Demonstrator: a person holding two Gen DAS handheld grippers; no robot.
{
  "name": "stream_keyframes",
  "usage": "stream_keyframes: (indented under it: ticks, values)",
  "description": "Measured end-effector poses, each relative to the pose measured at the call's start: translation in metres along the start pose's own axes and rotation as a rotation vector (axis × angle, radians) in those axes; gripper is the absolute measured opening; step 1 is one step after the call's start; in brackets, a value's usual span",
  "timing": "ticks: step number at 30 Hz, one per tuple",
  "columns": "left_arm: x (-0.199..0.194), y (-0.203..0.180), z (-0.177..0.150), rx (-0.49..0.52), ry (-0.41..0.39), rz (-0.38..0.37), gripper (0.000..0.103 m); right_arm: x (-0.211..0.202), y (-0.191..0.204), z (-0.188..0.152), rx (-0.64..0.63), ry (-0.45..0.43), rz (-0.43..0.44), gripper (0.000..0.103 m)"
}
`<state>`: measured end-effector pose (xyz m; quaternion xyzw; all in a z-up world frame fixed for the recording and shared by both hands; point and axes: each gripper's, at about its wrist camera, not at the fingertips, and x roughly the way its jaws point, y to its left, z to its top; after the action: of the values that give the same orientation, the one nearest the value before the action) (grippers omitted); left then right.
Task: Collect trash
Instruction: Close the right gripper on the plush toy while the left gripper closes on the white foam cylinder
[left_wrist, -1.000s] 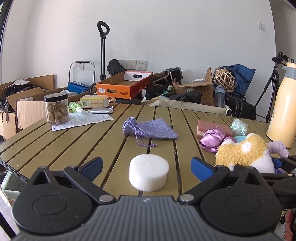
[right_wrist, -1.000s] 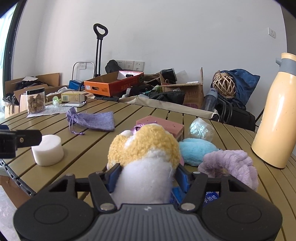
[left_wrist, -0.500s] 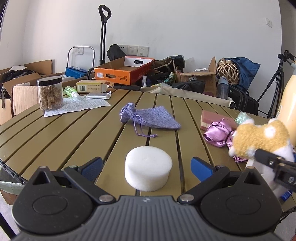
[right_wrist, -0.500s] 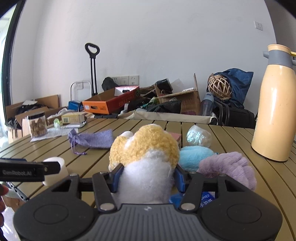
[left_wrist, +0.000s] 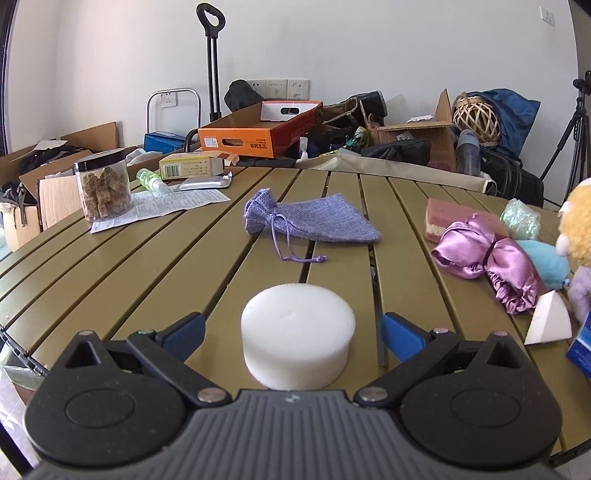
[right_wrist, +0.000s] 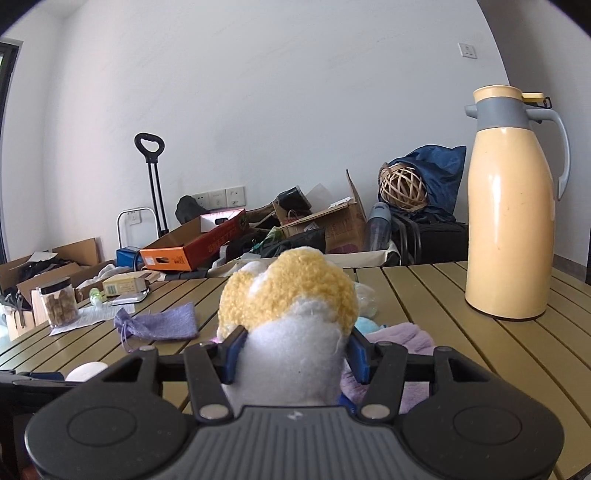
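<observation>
A white foam cylinder (left_wrist: 297, 332) stands on the olive slatted table (left_wrist: 147, 266). My left gripper (left_wrist: 293, 332) is open around it, with each blue pad a gap away from the foam's side. My right gripper (right_wrist: 293, 354) is shut on a yellow-and-white plush toy (right_wrist: 288, 295); its blue pads press into the white body and hold it above the table. The toy's yellow edge (left_wrist: 578, 221) shows at the far right of the left wrist view. Low in the right wrist view's left corner, the foam (right_wrist: 86, 369) peeks out.
A purple drawstring pouch (left_wrist: 310, 219) lies mid-table. At right lie a pink satin scrunchie (left_wrist: 480, 251), a pink sponge (left_wrist: 454, 216), a blue fluffy piece (left_wrist: 546, 262) and a white wedge (left_wrist: 548, 325). A snack jar (left_wrist: 103, 184) stands far left, a cream thermos (right_wrist: 511, 206) far right.
My right gripper has lifted the plush toy off the table and rolled, carrying it toward the right edge of the left view. My left gripper has closed in on the foam, still open.
</observation>
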<state>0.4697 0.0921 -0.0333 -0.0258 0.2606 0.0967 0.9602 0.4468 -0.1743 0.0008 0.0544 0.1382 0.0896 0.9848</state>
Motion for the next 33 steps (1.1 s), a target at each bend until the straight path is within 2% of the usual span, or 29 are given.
stream_keyframes:
  ticks: [27, 30, 33]
  values:
    - [0.0068, -0.0050, -0.0042, 0.007, 0.042, 0.023, 0.103, -0.0036, -0.0003, 0.0008, 0.014, -0.009, -0.008, 0.055]
    - [0.0035, -0.0047, -0.0041, 0.002, 0.029, 0.006, 0.094, -0.0041, 0.0003, -0.0004, 0.010, -0.009, -0.007, 0.055]
    - [-0.0007, -0.0036, -0.0043, -0.008, 0.008, -0.007, 0.073, -0.0049, 0.0006, -0.0013, 0.006, -0.008, -0.005, 0.055]
